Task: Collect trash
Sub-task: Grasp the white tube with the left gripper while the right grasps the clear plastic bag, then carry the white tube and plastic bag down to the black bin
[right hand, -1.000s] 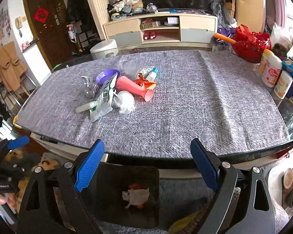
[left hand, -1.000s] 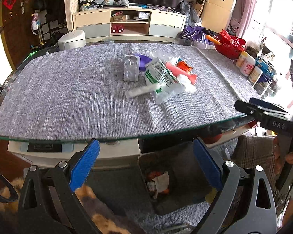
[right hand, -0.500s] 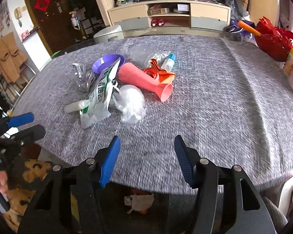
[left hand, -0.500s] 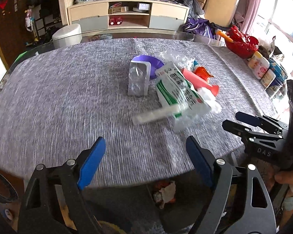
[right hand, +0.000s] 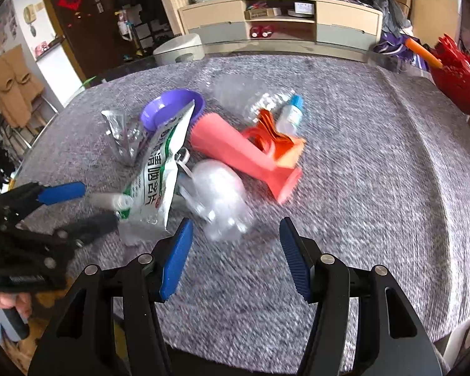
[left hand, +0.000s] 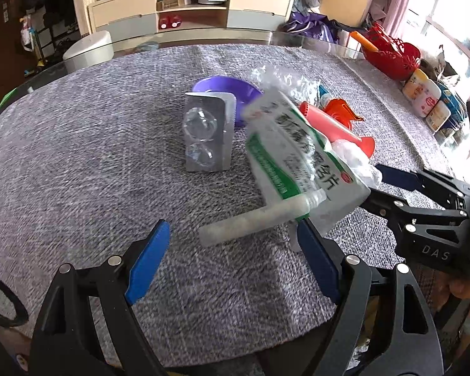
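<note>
Both tongs hover over the trash pile, a reach-in by my reckoning. The left gripper, lower centre, has been narrowing but stays spread, pinching nothing, one white tube just ahead. The right gripper (also spread, empty) faces one clear bag. Next: close on something. Beyond lie one green-and-white packet, one pink cone, one purple dish.

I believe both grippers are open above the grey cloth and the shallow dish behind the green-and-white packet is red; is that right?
Not quite: the dish behind the green-and-white packet is purple, not red, as the right wrist view shows. The rest holds: the left gripper and the right gripper are both open above the grey cloth, with nothing gripped.
</note>
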Action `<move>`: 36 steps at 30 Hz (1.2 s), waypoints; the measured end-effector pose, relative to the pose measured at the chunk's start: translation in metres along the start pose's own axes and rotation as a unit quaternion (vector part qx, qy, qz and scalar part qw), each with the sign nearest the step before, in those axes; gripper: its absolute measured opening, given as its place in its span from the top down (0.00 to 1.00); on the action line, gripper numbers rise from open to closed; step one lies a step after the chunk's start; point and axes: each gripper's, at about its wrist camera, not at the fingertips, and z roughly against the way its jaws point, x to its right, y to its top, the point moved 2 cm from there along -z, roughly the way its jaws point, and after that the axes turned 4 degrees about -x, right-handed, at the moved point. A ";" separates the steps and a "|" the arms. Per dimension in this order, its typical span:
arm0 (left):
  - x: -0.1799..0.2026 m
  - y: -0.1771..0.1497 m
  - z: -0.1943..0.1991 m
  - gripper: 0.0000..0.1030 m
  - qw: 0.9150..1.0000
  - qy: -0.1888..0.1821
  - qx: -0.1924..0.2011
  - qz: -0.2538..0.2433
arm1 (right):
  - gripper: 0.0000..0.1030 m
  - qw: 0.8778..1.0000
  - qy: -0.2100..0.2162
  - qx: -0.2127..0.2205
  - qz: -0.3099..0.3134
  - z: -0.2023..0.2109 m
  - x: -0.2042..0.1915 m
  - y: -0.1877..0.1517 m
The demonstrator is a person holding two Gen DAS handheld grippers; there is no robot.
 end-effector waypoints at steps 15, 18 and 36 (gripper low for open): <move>0.013 0.004 -0.006 0.80 1.000 -0.015 0.000 -0.021 | 0.72 1.000 0.019 0.000 0.004 -0.011 -0.004 0.013; 0.011 0.002 -0.006 0.89 1.000 -0.023 -0.002 -0.014 | 0.75 1.000 0.019 -0.001 0.005 -0.008 -0.004 0.010; 0.031 -0.058 0.044 0.89 1.000 -0.008 0.010 0.008 | 0.77 1.000 0.002 0.004 -0.014 0.051 0.003 -0.054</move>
